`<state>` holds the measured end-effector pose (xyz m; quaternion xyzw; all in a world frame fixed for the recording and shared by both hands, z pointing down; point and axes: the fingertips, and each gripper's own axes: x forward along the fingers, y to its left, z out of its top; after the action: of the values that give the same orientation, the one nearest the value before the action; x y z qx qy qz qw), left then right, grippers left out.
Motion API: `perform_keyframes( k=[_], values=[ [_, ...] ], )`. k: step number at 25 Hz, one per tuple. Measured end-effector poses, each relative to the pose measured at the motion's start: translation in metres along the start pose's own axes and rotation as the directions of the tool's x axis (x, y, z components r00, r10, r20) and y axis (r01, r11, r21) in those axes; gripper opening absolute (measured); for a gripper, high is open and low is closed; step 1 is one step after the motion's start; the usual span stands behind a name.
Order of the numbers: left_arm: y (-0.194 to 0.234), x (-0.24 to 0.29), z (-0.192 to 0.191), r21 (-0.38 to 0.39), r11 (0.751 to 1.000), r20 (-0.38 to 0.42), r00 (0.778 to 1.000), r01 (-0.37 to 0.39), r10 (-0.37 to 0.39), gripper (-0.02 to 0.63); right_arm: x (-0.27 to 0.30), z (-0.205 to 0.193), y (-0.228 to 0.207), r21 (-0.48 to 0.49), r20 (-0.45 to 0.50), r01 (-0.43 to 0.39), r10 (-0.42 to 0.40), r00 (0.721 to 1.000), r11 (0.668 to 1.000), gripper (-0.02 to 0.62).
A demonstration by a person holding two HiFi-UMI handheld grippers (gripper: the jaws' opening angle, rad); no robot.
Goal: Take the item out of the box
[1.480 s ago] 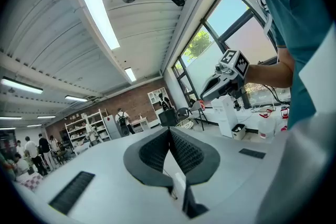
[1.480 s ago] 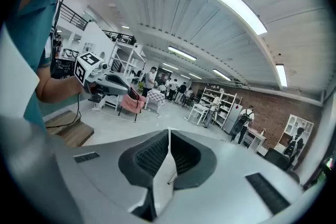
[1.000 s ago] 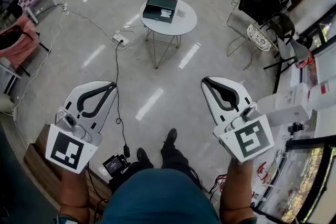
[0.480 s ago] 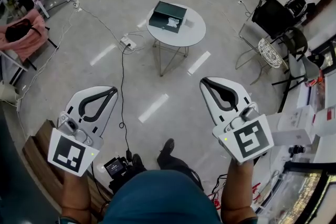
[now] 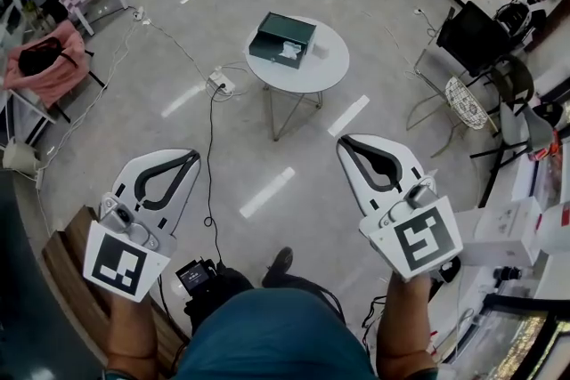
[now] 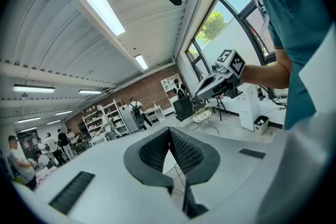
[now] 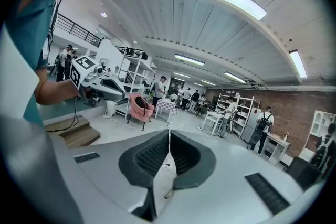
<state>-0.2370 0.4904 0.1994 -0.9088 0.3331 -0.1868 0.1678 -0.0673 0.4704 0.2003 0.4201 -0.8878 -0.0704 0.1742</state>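
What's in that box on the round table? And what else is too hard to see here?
- Inside the box, head view: too far off and small; only a pale patch shows.
- The white cartons, head view: cut off by the right edge.
- The people far back, right gripper view: too small to tell what they do.

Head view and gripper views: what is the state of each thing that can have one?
left gripper: shut, empty.
right gripper: shut, empty.
box: on the round table, looks open.
white item: inside the box, not taken out yet.
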Motion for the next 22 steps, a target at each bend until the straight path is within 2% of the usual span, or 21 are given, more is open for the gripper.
perform_keyframes(
  k=[6,11,17,22],
  values=[
    [-0.016,0.043,0.023,0.064,0.996,-0.017,0.998,0.055,-0.054,0.018,-0.022,-0.021,-0.041,0.028,-0.002,0.028,-0.028,1.0,0.999,0.04],
    [0.003,0.083,0.021,0.021,0.996,0.011,0.996,0.086,-0.087,0.018,-0.011,-0.036,-0.066,0.048,-0.035,0.067,-0.066,0.997,0.997,0.04],
    [0.043,0.139,0.019,0.064,0.98,0.075,0.978,0.189,-0.193,0.018,0.018,-0.035,-0.105,0.06,-0.089,0.156,-0.15,0.985,0.986,0.04],
    [0.1,0.176,0.012,0.09,0.967,0.132,0.96,0.238,-0.248,0.018,0.062,-0.022,-0.13,0.063,-0.125,0.227,-0.218,0.968,0.972,0.04]
  ],
)
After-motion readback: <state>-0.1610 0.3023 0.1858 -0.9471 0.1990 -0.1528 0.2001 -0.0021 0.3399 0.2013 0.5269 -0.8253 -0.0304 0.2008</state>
